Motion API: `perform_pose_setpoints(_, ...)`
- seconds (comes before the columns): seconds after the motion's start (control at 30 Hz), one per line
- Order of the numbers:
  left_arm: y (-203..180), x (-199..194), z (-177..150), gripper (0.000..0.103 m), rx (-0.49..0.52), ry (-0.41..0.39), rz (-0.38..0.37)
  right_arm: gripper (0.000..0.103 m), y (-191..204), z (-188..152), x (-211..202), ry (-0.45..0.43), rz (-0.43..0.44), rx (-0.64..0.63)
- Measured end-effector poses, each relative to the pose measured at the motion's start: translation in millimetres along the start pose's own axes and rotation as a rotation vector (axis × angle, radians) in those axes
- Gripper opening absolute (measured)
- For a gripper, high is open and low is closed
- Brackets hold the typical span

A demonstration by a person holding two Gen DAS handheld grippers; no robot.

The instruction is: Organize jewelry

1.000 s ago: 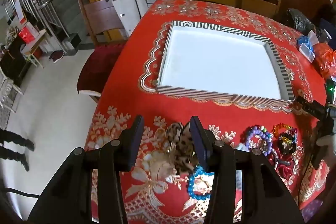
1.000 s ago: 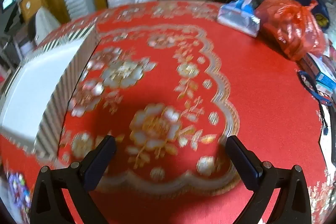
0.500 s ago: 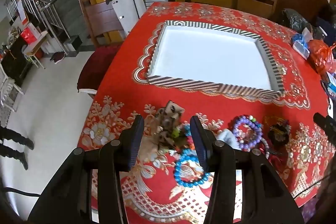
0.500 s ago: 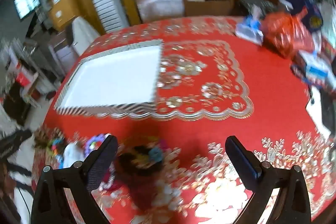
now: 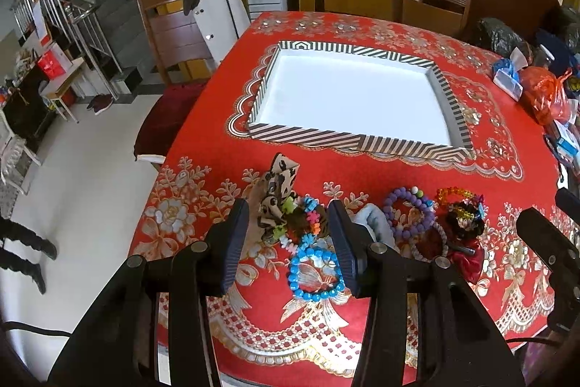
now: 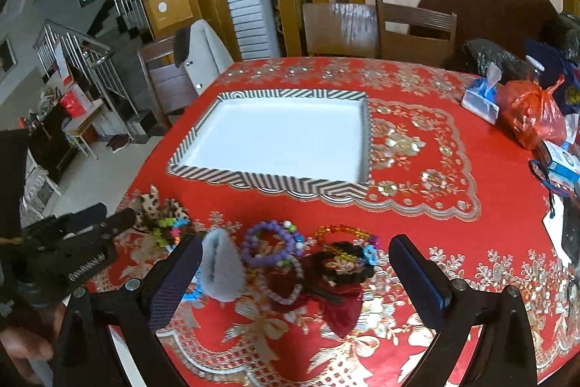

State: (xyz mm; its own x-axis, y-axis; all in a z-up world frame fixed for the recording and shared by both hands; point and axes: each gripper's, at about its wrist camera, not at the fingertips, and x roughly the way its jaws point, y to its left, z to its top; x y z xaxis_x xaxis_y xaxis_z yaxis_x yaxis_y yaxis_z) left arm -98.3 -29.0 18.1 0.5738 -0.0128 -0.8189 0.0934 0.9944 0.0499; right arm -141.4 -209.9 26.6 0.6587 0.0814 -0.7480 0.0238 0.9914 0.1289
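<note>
On the red floral tablecloth (image 5: 362,169) the jewelry sits in a loose pile near the front edge: leopard-print bow (image 5: 281,178), blue bead bracelet (image 5: 315,274), purple bead bracelet (image 5: 407,213), dark red bow (image 6: 337,303). Only the right wrist view shows the pale grey pouch (image 6: 221,267) properly, plus a hand at the lower left corner holding the left gripper (image 6: 108,218). The left view catches the right gripper (image 5: 554,223) at its edge. Some white lettering on the left gripper's body, too small to read. The striped tray (image 5: 359,142) further back has a bare white floor. Left gripper (image 5: 288,238) hangs over the pile with jaws apart, nothing pinched. Right gripper (image 6: 295,278) is wide open too, above the bracelets.
</note>
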Motion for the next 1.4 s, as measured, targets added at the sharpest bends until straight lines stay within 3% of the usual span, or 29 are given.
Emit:
perform_pose_setpoints(0.33,2,-6,-4,0.045,-0.007,-0.008,-0.001,0.102,19,4,-8,-0.026,0.02,-0.027)
perform_pose_setpoints(1.4,1,-11,-3,0.045,-0.014,-0.005,-0.006,0.102,11,7,-13,-0.01,-0.012,-0.006)
